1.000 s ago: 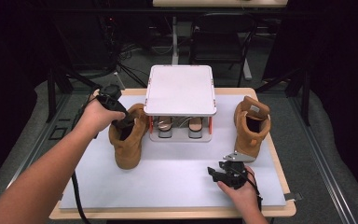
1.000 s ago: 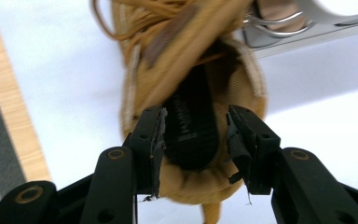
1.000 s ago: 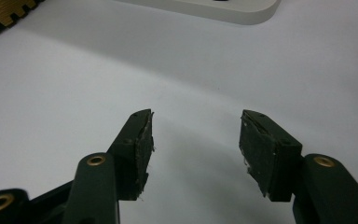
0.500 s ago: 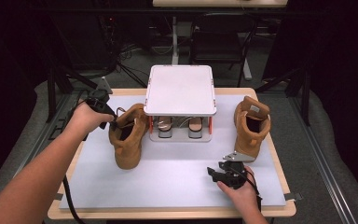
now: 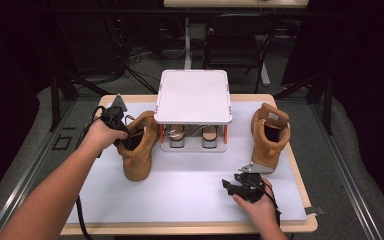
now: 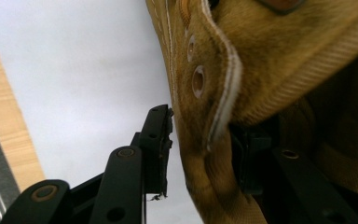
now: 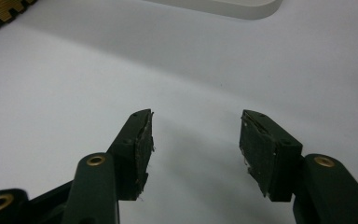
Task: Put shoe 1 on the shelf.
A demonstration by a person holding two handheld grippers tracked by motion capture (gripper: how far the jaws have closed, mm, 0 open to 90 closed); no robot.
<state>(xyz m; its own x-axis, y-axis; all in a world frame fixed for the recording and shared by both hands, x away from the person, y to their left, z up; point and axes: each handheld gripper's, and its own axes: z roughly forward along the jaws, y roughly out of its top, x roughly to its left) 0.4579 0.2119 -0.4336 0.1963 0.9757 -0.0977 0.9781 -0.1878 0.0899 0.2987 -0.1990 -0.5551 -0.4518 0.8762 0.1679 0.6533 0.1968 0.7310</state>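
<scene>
A tan boot [image 5: 139, 155] stands left of centre on the white mat [image 5: 190, 185]. My left gripper [image 5: 128, 134] reaches over its collar from the left. In the left gripper view the boot's leather wall [image 6: 200, 84] sits between the jaws of the left gripper [image 6: 200, 135], one outside and one inside; they have just been closing and both pads lie against it. A second tan boot [image 5: 270, 135] stands at the right. My right gripper [image 5: 227, 185] rests near the front right; in its own view the right gripper [image 7: 196, 126] is open over bare mat.
A white two-level stand [image 5: 192, 95] sits at the back centre with a pair of shoes [image 5: 192, 136] under its top. Its base edge [image 7: 223, 4] and a boot sole [image 7: 0, 14] show in the right gripper view. The wooden table edge [image 5: 300, 165] borders the mat.
My left hand has come down and leftward, from above the boot's collar onto its edge. The right hand and both boots have stayed put.
</scene>
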